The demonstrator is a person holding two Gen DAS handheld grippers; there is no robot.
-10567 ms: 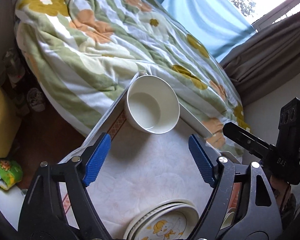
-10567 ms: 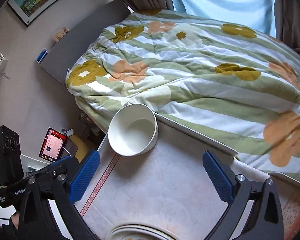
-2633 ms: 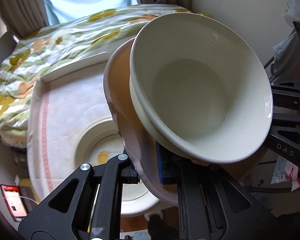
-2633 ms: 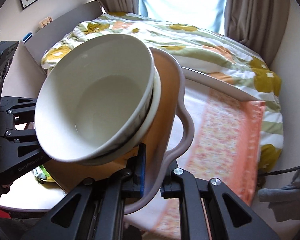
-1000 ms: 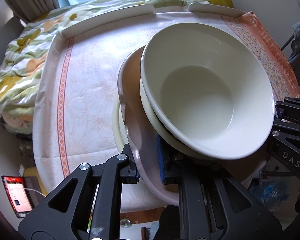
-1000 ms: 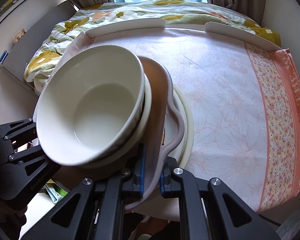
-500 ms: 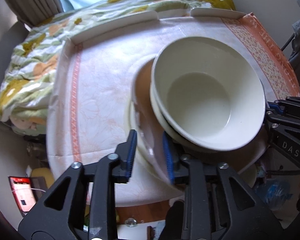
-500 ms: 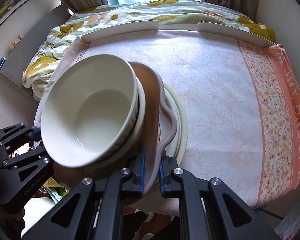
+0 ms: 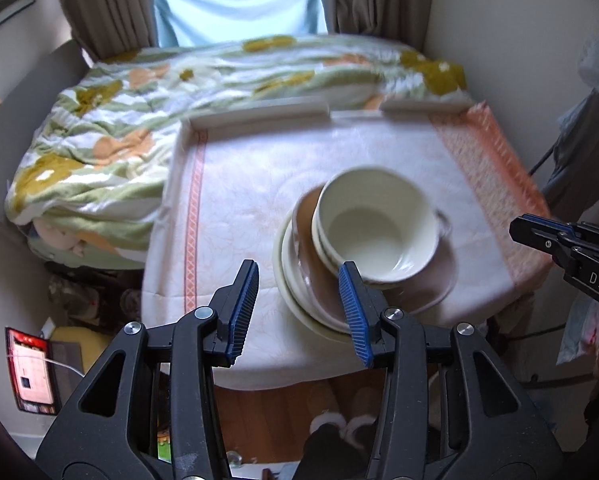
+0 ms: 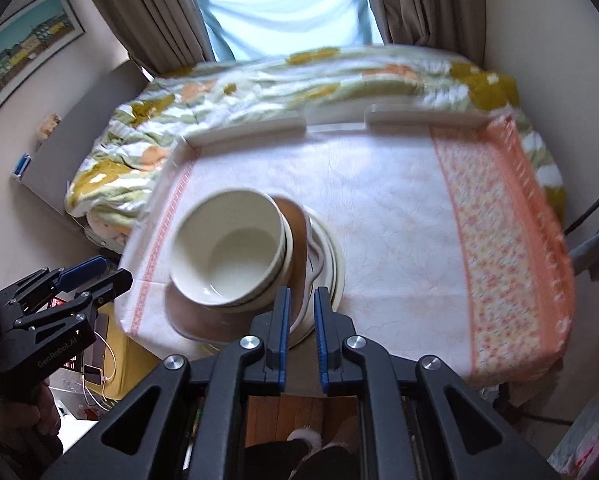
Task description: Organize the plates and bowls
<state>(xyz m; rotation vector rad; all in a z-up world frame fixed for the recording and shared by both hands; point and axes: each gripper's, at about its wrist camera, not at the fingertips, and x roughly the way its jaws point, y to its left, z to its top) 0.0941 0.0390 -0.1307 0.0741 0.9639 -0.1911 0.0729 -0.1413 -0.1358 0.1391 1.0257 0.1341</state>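
Observation:
A white bowl point(image 9: 375, 228) point(image 10: 227, 248) sits in a second bowl on a brown plate point(image 9: 431, 280) point(image 10: 295, 232). That plate rests on a stack of cream plates point(image 9: 287, 280) point(image 10: 335, 264) near the table's front edge. My left gripper point(image 9: 297, 310) is open and empty, pulled back from the stack's left side. My right gripper point(image 10: 301, 326) is open by a narrow gap and empty, just clear of the stack's near edge. Each gripper also shows in the other's view, the right one point(image 9: 547, 240) and the left one point(image 10: 87, 276).
The table wears a white cloth with orange borders point(image 9: 259, 184) point(image 10: 499, 216) and has a raised white rim point(image 10: 243, 130) at the back. A bed with a flowered quilt point(image 9: 139, 120) lies behind and to the left. A phone point(image 9: 29, 372) lies low on the left.
The stacked bowls and brown plate have been set down on the cream plates. Both grippers have let go and drawn back towards the table's front edge.

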